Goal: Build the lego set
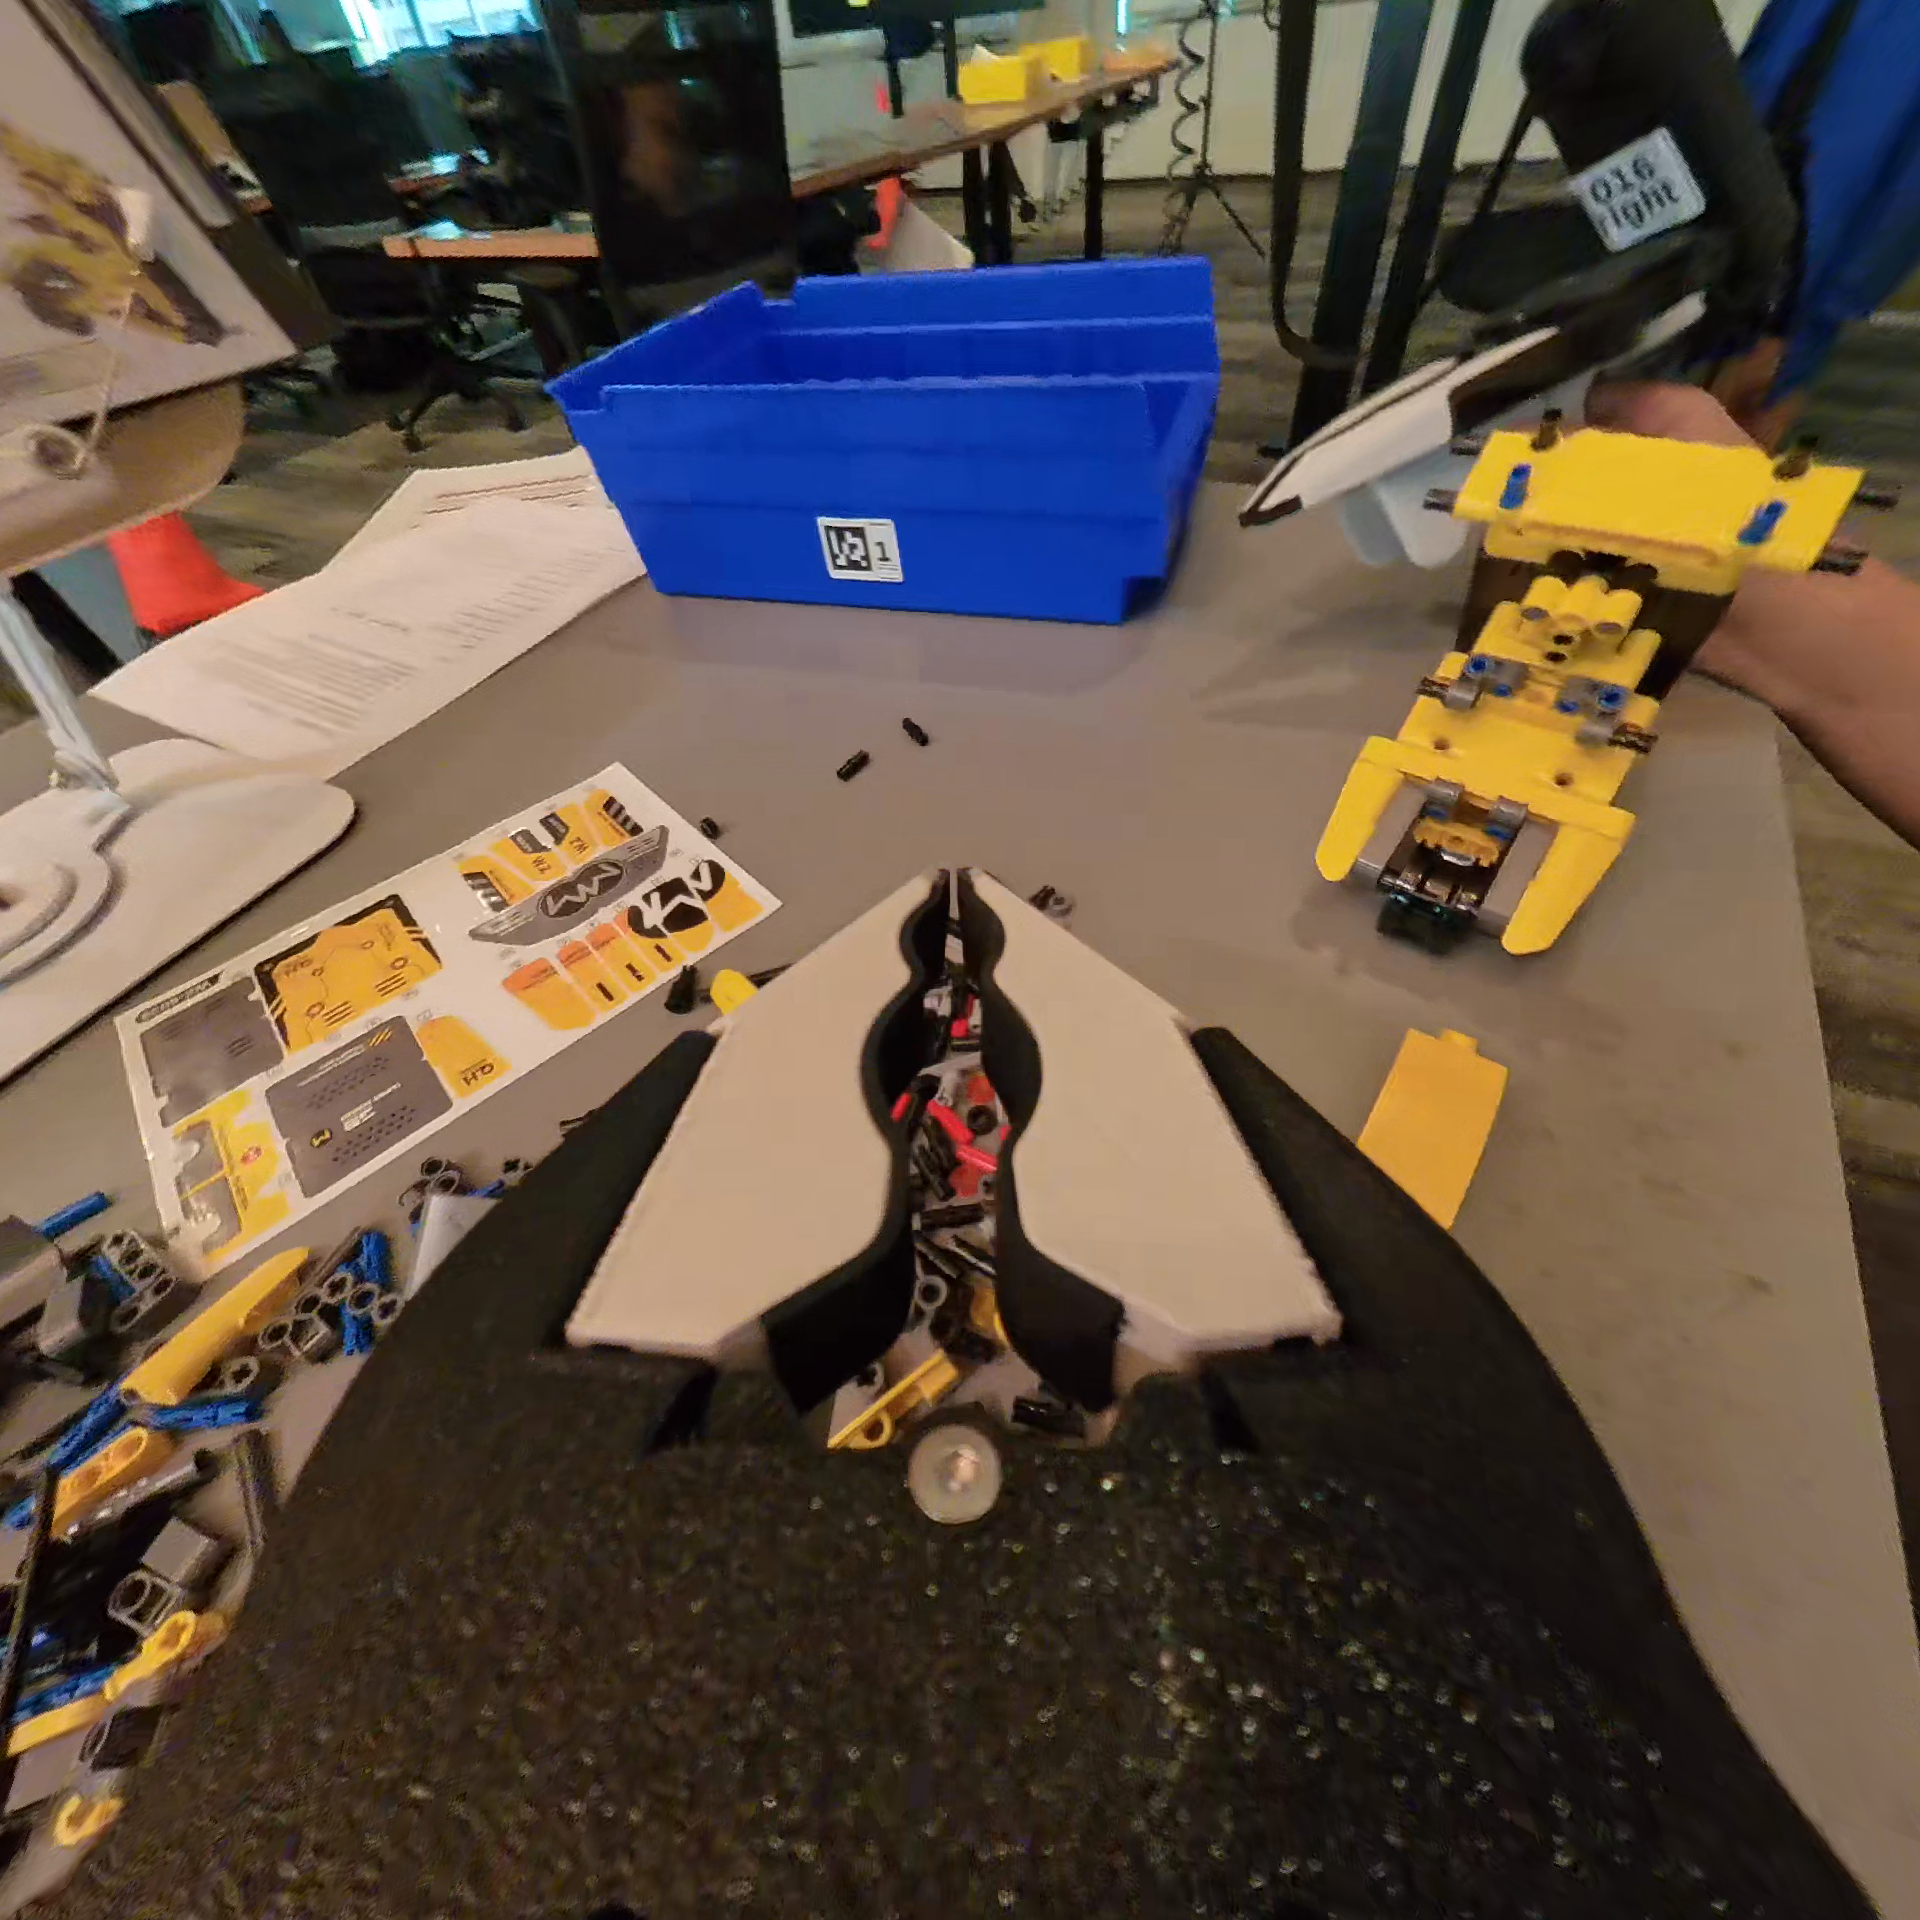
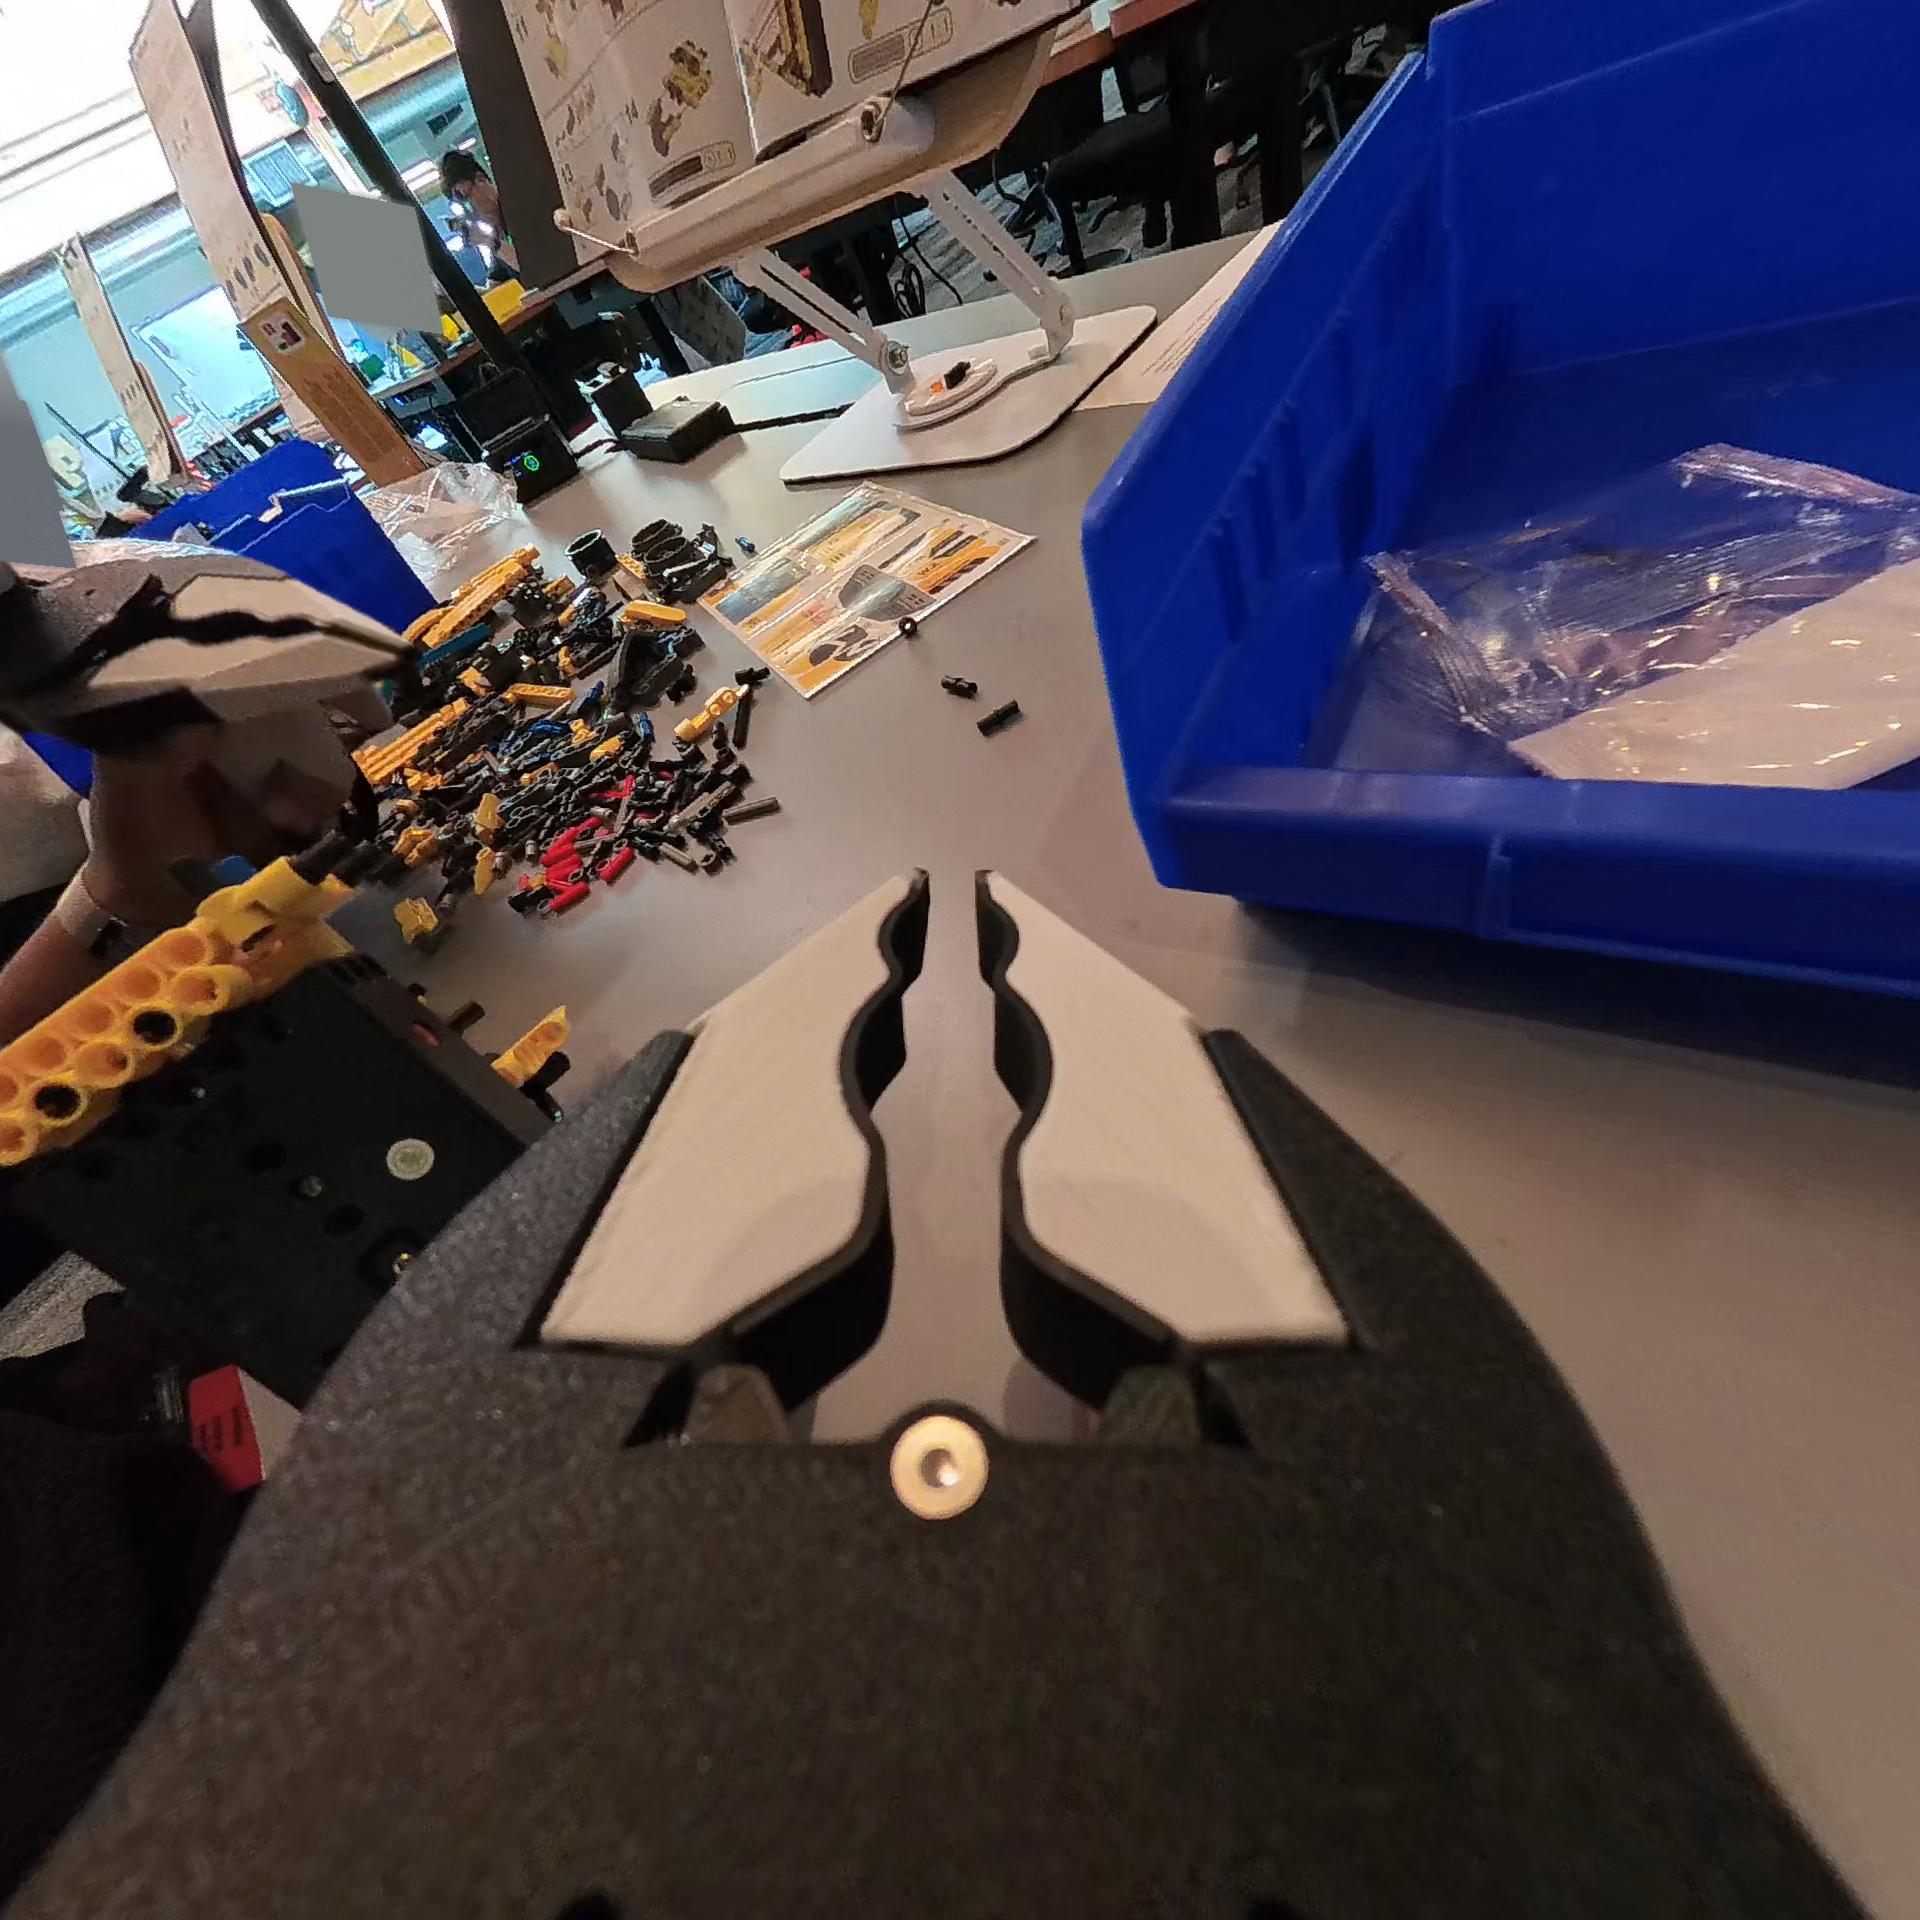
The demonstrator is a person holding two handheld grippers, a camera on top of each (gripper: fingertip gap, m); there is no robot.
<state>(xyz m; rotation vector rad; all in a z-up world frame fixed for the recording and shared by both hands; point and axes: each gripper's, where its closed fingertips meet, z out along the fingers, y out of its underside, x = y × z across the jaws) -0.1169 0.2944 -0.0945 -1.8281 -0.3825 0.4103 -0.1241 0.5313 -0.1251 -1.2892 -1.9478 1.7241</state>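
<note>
The left tongs (image 1: 951,883) hang over the heap of loose parts (image 2: 582,748) with tips pressed together; nothing can be seen caught between them — the heap shows only through the gap farther back. The parts lie spread on the bench (image 1: 1091,727) within easy reach, the sticker sheet (image 1: 436,997) flat beside them. The right tongs (image 2: 951,883) stand slightly parted and empty, low over bare bench, close by the blue bin (image 2: 1351,520). Just to their left sits the yellow model (image 1: 1507,727), steadied from behind by a bare hand (image 1: 1662,416) — so both tongs are free. A yellow panel (image 1: 1429,1122) lies apart, near the bench edge.
</note>
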